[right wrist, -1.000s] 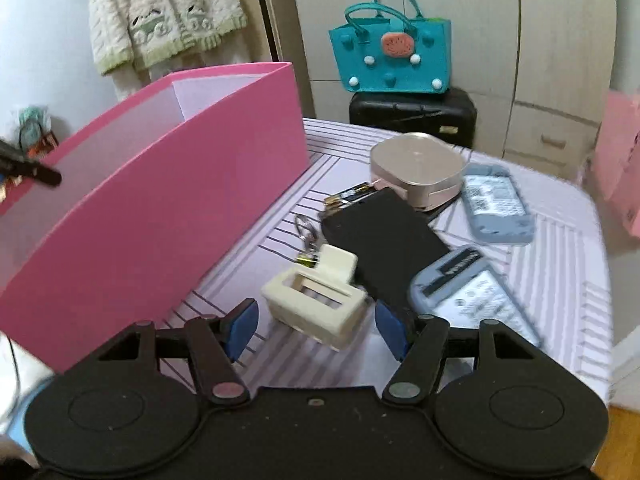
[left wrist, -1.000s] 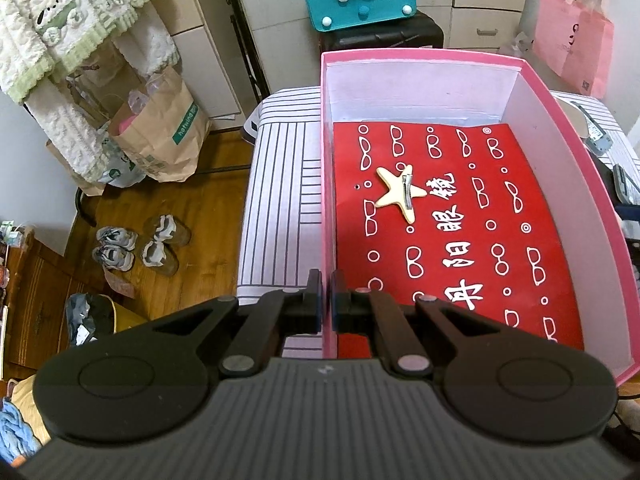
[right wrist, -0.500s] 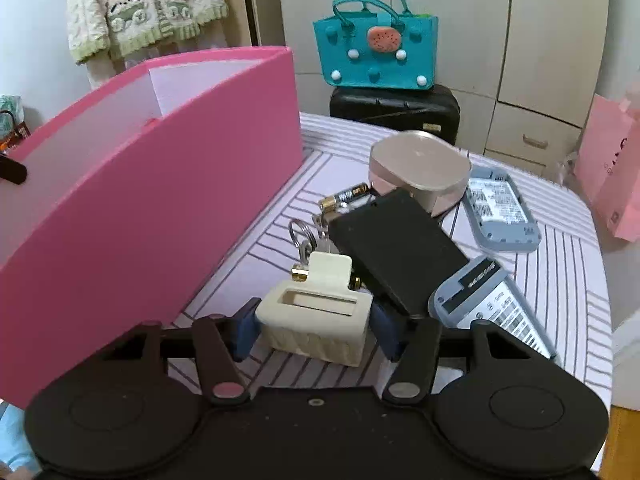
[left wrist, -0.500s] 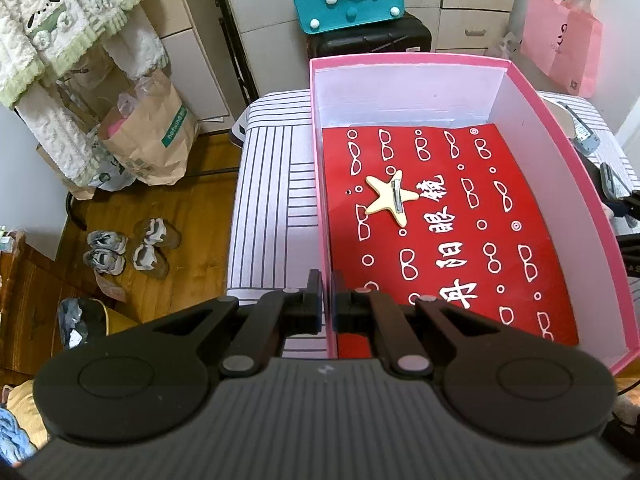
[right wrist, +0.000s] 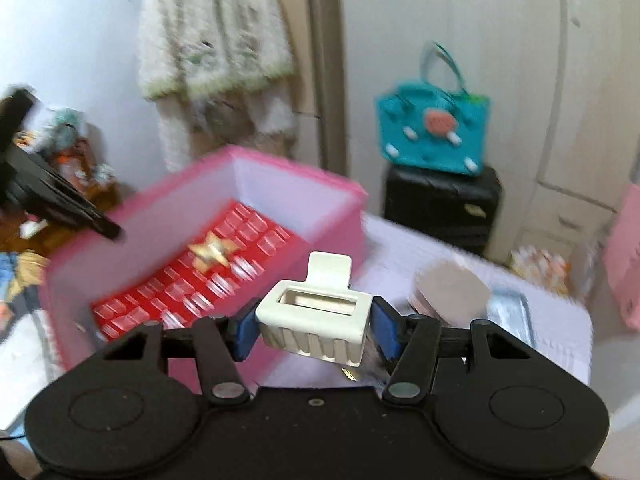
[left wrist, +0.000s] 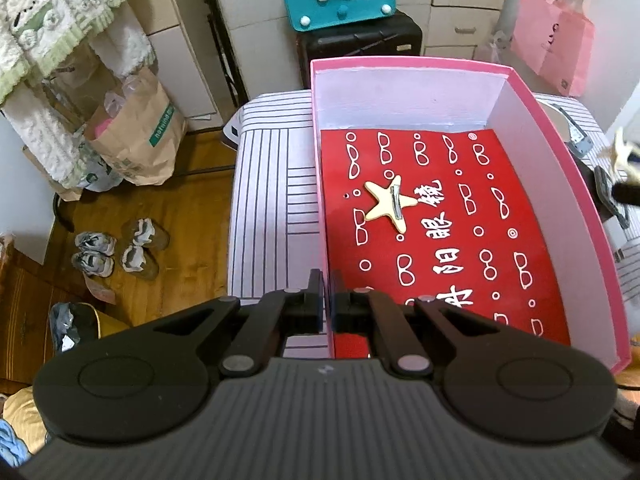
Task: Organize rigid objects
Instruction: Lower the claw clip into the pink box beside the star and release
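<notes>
The left tongs point(left wrist: 327, 304) pinched the pink box point(left wrist: 560, 184) wall at six o'clock, steadying it, while the right tongs point(right wrist: 313, 326) clamped a cream hair claw point(right wrist: 314, 314), raised for dropping inside.

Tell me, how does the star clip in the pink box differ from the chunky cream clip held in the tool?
The star clip is flat and star-shaped; the cream claw clip is boxy, with ribbed teeth. The star clip lies loose on the red lining of the pink box; the claw clip is pinched in the right tool, off the table. The star clip shows a metal bar; the claw clip shows none. Both are pale cream hair clips.
</notes>
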Tool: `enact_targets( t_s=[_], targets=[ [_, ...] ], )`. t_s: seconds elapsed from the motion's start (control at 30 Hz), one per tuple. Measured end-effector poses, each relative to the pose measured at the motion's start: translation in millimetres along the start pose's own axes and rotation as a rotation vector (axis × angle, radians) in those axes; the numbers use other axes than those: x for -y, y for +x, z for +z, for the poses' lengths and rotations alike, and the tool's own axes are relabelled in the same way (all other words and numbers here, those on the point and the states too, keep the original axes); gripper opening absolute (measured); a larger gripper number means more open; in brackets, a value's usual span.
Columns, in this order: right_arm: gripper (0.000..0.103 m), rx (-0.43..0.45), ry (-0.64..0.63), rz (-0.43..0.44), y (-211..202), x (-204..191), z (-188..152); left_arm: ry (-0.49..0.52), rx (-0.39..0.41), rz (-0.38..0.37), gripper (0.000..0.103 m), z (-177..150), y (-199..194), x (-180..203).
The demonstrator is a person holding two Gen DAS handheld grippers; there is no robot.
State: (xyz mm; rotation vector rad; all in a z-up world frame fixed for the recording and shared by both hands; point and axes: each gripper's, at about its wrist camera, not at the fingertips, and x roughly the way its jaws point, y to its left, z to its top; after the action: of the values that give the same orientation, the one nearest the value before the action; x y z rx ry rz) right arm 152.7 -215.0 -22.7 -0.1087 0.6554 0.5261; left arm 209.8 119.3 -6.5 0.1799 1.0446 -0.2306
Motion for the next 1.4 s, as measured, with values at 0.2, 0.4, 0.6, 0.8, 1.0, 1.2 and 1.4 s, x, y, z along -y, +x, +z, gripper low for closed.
enact_targets(
  t_s=[0.2,0.4,0.6,0.8,1.0,1.2,1.4],
  targets=[
    [0.063,-0.037,-0.06,0.161,21,-29,46,0.052,-0.032,0.018,0.003,4,1,7],
    [0.063,-0.256,-0.189,0.19,98,-65,78,0.097,-0.064,0.014,0.004,9,2,8],
    [0.063,-0.458,-0.226,0.147,161,-85,79,0.108,-0.06,-0.014,0.004,7,1,3],
    [0.063,-0.51,-0.175,0.122,185,-78,81,0.101,-0.036,-0.049,0.004,3,0,-3],
    [0.063,-0.54,-0.171,0.112,205,-81,81,0.103,-0.025,-0.049,0.004,1,-2,-2],
    [0.063,-0.506,-0.171,0.116,215,-85,85,0.103,-0.026,-0.049,0.004,2,-3,-2],
    [0.072,-0.439,-0.193,0.113,205,-83,90,0.107,-0.027,-0.045,0.004,3,-2,-2]
  ],
)
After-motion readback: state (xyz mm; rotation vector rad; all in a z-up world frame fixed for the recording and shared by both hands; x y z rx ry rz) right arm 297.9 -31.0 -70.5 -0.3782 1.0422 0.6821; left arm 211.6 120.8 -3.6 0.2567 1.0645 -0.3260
